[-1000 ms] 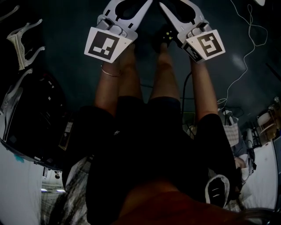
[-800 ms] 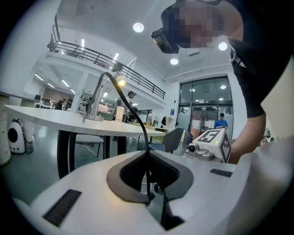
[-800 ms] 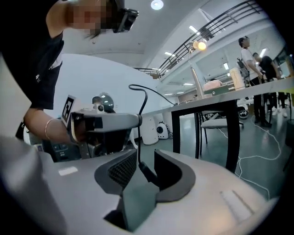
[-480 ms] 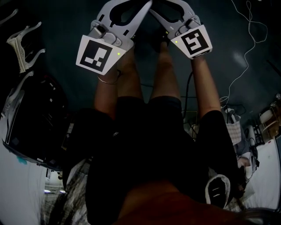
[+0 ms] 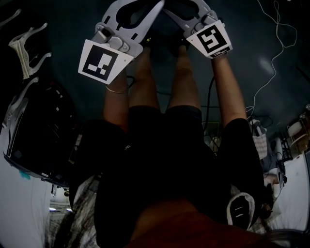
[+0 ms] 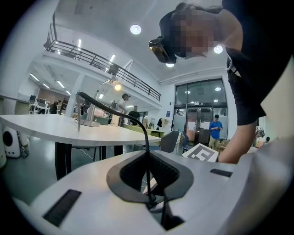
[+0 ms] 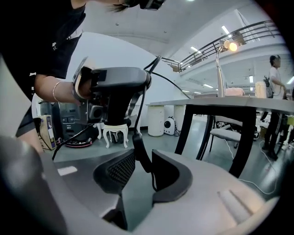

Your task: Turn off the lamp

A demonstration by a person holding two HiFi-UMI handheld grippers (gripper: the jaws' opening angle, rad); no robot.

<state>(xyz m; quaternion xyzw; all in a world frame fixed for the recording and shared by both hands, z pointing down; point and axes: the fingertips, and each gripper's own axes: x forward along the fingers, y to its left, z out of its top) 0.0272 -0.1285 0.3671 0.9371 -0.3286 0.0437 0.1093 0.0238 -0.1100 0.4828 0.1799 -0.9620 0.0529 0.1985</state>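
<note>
The lamp (image 6: 115,85) stands lit on a white table (image 6: 55,131); in the right gripper view its bulb (image 7: 229,45) also glows. Its black cord (image 6: 117,113) runs down into my left gripper (image 6: 149,186), whose jaws are shut on it. A thicker black piece of the cord (image 7: 140,156) hangs between the jaws of my right gripper (image 7: 143,167), which have just been opening; a gap shows beside it. In the head view both grippers, left (image 5: 157,6) and right (image 5: 169,12), meet tip to tip above the person's knees.
A white cable (image 5: 271,58) snakes over the dark floor at the right and black equipment (image 5: 34,131) stands at the left. The table's black legs (image 7: 188,126), a chair (image 7: 229,135) and a white stool (image 7: 115,133) are nearby. People (image 6: 215,131) stand far off.
The right gripper has rolled, so its marker cube now faces differently and sits a little further left. The left gripper's cube has shifted left and lower in the head view.
</note>
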